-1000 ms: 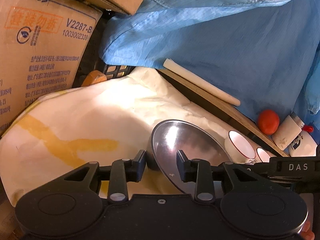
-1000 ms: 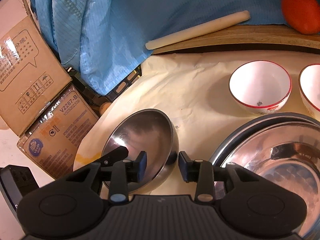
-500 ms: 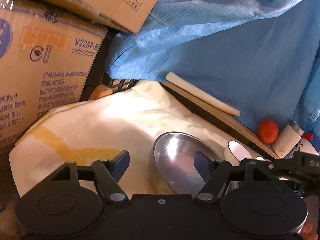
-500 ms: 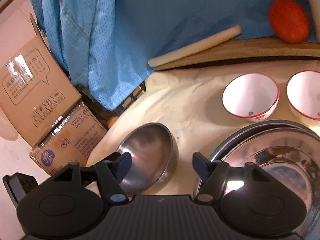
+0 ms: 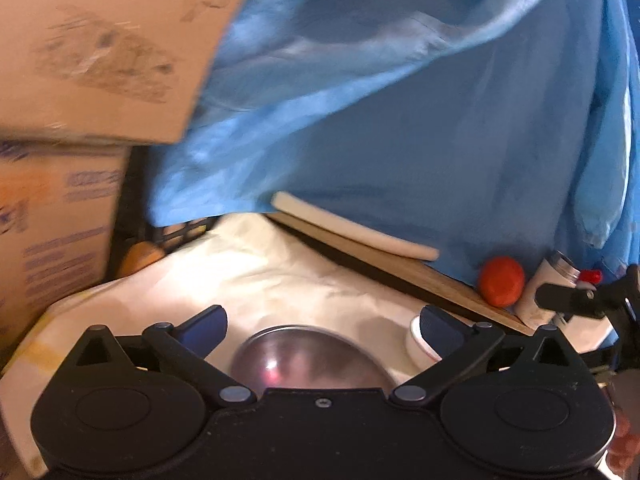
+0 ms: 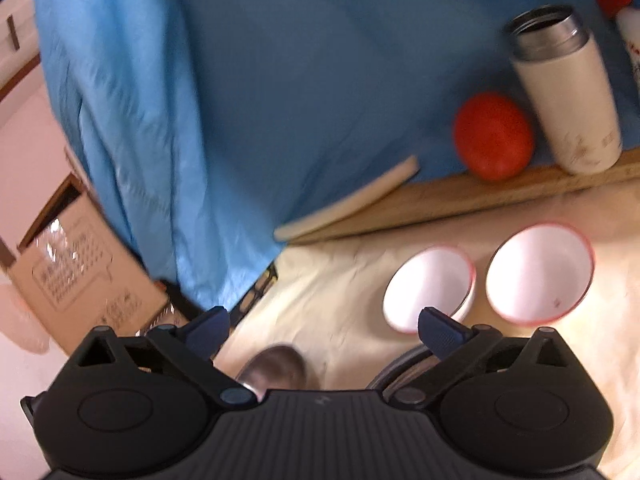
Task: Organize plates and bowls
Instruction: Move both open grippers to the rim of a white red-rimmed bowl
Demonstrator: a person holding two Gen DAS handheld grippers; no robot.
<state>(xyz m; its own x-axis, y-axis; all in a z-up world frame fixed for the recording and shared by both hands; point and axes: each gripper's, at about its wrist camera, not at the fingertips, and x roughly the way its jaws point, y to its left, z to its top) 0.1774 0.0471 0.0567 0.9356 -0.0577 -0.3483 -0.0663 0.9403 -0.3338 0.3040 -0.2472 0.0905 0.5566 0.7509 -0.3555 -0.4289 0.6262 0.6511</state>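
Small steel bowl (image 5: 308, 360), round, polished and reflective, resting on the cream cloth (image 5: 280, 280) near the left gripper (image 5: 324, 326), below its opening, empty jaws. Right gripper (image 6: 324, 326) likewise opening, holding nothing; two white, red-rimmed bowls (image 6: 430, 288) stand farther right, side by side.

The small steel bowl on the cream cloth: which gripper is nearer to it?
Left. The left gripper hangs just over the steel bowl, jaws opening, nothing between them. The right gripper sits off to its right; the bowl shows only at its lower left.
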